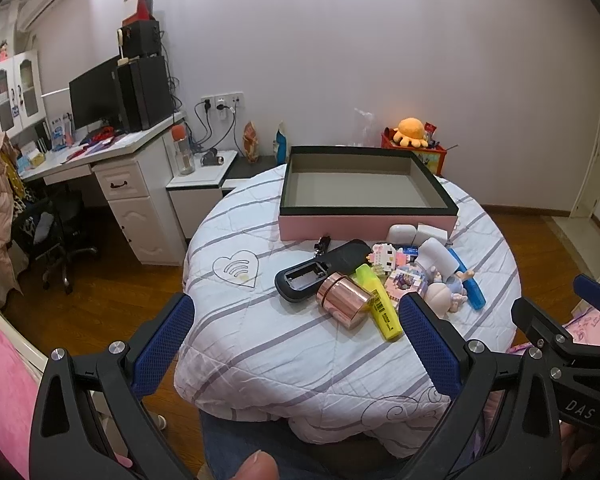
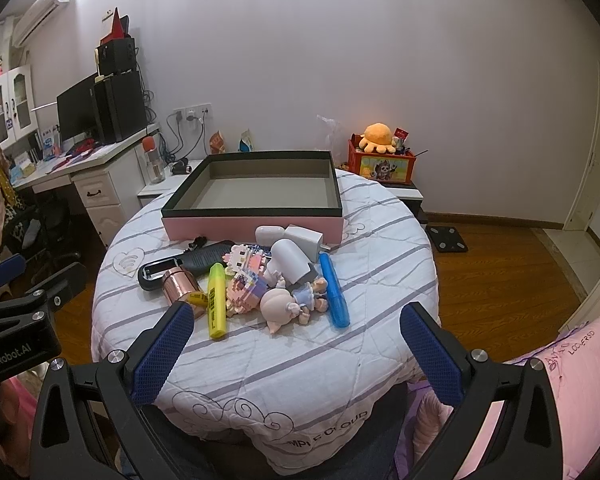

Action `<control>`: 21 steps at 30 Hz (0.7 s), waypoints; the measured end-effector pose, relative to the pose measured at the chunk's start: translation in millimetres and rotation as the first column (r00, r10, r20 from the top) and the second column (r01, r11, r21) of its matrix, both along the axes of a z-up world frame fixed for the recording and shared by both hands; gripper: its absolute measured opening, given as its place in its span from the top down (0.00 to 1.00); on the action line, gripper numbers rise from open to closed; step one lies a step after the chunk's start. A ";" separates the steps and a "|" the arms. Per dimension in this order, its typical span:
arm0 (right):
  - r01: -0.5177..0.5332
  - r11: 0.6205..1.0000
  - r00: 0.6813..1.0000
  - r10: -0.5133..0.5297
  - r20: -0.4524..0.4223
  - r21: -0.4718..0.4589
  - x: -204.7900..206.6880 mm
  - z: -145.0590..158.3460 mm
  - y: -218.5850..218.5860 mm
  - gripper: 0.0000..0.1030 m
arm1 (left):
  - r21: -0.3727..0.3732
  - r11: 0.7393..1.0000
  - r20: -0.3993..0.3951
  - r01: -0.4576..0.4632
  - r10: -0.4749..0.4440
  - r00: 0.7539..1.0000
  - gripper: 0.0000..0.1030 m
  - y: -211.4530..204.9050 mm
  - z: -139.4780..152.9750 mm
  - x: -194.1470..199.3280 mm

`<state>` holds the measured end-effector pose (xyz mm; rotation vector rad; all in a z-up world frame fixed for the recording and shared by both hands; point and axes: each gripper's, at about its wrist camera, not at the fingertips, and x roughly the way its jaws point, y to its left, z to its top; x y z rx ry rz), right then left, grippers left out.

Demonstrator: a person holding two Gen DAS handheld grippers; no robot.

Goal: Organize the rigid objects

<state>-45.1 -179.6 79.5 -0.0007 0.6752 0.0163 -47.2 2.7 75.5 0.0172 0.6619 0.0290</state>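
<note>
**Both grippers hovering open over the cluttered round table**

The left gripper [image 1: 296,328] is hanging with its blue fingers [image 1: 166,344] spread wide and nothing between them, near the front edge of the round table [image 1: 260,360] with its striped quilted cover. The right gripper [image 2: 296,332] is doing the same, jaws released and empty.

The pink box [image 1: 364,228] with the dark rim is sitting open and empty at the table's far side. Just in front of it, the pile of rigid objects is lying touching or overlapping: a black case [image 1: 300,278], a copper canister [image 1: 344,300], a yellow highlighter [image 1: 380,304], block-built toys [image 1: 404,280] and a blue marker [image 1: 474,292].

The right wrist view is showing the doll figurine [image 2: 288,304] in full, lying beside the blue marker [image 2: 334,296], and the white charger [image 2: 304,240] against the box wall; from the left wrist these are partly hidden behind the gripper finger. Only the left wrist view is catching a thumb tip [image 1: 258,466] at the bottom edge. Each view is showing the other gripper at its side edge.
</note>
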 end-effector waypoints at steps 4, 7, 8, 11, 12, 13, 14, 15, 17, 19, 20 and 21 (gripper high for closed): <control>-0.003 1.000 1.000 0.003 -0.011 0.004 4.0 -7.4 0.0 0.00 | 0.000 1.000 -0.009 -0.002 0.002 1.000 0.00 -0.1 -8.0 3.8; -0.010 1.000 0.999 0.010 -0.037 0.006 11.7 -18.3 -1.3 0.00 | -0.002 1.000 -0.034 -0.001 0.001 0.999 0.00 1.6 -22.2 13.1; -0.012 1.000 0.999 0.012 -0.051 0.005 15.6 -23.9 -1.9 0.00 | -0.008 1.000 -0.046 0.002 -0.002 0.999 0.00 2.8 -30.2 18.3; -0.005 1.000 0.995 0.007 -0.097 0.015 28.8 -43.4 -7.8 0.00 | -0.016 1.000 -0.083 0.010 -0.012 0.996 0.00 4.0 -52.4 34.0; -0.004 1.000 0.994 0.006 -0.113 0.020 34.1 -50.8 -10.6 0.00 | -0.015 1.000 -0.093 0.014 -0.015 0.996 0.00 3.2 -58.5 37.9; -0.002 1.000 0.992 0.005 -0.123 0.023 37.7 -55.6 -13.0 0.00 | -0.014 1.000 -0.102 0.018 -0.020 0.995 0.00 2.3 -65.7 41.8; 0.006 1.000 0.991 -0.002 -0.134 0.028 42.5 -61.7 -16.6 0.00 | -0.019 1.000 -0.109 0.023 -0.025 0.994 0.00 1.9 -72.6 45.9; 0.012 0.999 0.990 -0.007 -0.144 0.035 47.1 -66.4 -20.7 0.00 | -0.023 0.999 -0.115 0.025 -0.027 0.993 0.00 1.6 -76.7 49.3; 0.024 0.998 0.987 -0.015 -0.162 0.052 56.2 -74.6 -29.0 0.00 | -0.031 0.999 -0.128 0.028 -0.032 0.991 0.00 1.4 -85.1 57.2; 0.040 0.998 0.983 -0.029 -0.181 0.057 66.0 -81.2 -36.9 0.00 | -0.036 0.999 -0.143 0.028 -0.033 0.989 0.00 1.0 -90.2 64.5; 0.043 0.997 0.982 -0.031 -0.187 0.060 70.2 -83.1 -39.5 0.00 | -0.038 0.999 -0.153 0.025 -0.030 0.988 0.00 0.5 -93.3 69.3; 0.046 0.997 0.981 -0.034 -0.192 0.060 74.0 -84.5 -42.0 0.00 | -0.039 0.999 -0.159 0.022 -0.028 0.987 0.00 -0.4 -94.3 71.8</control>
